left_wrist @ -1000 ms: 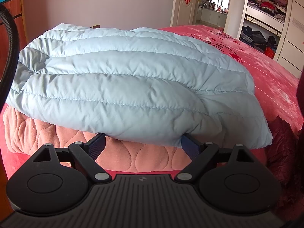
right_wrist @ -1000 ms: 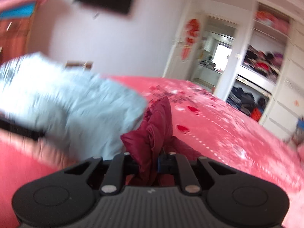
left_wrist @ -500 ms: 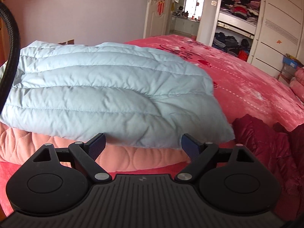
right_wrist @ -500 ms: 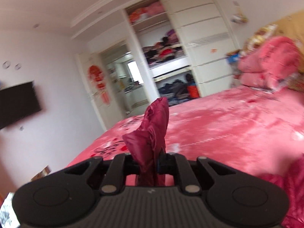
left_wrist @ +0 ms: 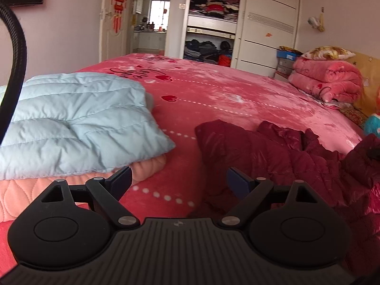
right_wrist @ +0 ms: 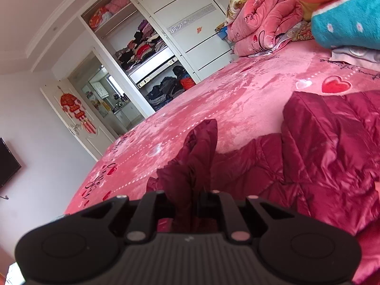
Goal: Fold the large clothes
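A dark red quilted jacket [left_wrist: 273,156] lies crumpled on the pink bed [left_wrist: 225,95], to the right of my left gripper [left_wrist: 179,181], which is open with nothing between its fingers. In the right wrist view the same jacket [right_wrist: 332,147] spreads over the bed to the right. My right gripper [right_wrist: 197,197] is shut on a bunched fold of it [right_wrist: 194,156] that sticks up between the fingers. A folded light blue puffer jacket [left_wrist: 78,118] rests on a folded peach quilted garment [left_wrist: 21,197] at the left.
Rolled pink blankets [left_wrist: 330,78] and pillows lie at the head of the bed. A blue plush item [right_wrist: 346,21] sits close at the right. An open wardrobe [left_wrist: 211,23] with clothes and a doorway stand beyond the bed. A black cable [left_wrist: 14,54] hangs at the left.
My left gripper has swung right, so the blue jacket slid left and the red jacket came into view. My right gripper, still clamped on the red fold, swept right and rolled.
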{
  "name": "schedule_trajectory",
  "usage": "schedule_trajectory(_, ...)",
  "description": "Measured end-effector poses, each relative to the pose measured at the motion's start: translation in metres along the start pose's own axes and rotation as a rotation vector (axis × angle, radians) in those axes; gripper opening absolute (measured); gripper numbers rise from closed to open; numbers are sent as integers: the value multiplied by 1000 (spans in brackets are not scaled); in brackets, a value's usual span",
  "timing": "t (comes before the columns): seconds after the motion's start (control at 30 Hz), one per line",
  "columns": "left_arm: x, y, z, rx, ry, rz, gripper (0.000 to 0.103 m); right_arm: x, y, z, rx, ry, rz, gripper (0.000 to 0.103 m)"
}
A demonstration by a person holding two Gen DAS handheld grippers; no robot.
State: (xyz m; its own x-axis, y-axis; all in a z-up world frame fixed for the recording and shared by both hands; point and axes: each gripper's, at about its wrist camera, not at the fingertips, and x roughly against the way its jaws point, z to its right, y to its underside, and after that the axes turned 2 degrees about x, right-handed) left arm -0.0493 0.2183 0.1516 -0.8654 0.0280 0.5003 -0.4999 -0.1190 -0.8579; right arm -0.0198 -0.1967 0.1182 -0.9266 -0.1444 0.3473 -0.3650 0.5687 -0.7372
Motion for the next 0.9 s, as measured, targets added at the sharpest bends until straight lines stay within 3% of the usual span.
schedule_trajectory(0.17, 1, 10, 17, -49, 74, -21, 103, 29, 23, 10, -127, -47, -34, 9)
schedule_trajectory(0.43, 5, 36, 41, -171, 155, -65, 103, 59, 45, 11, -25, -31, -57, 9)
schedule_trajectory(0.67, 5, 52, 58, -153, 209, -135, 103, 52, 51, 49, -56, -19, -97, 17)
schedule_trajectory(0.77, -4, 54, 67, -124, 248, -171, 103, 50, 52, 60, -97, -36, -102, 31)
schedule_trajectory(0.83, -12, 53, 72, -113, 248, -194, 103, 49, 50, 60, -107, -54, -105, 52)
schedule_trajectory(0.9, -23, 52, 76, -87, 268, -215, 103, 48, 48, 60, -115, -64, -107, 60)
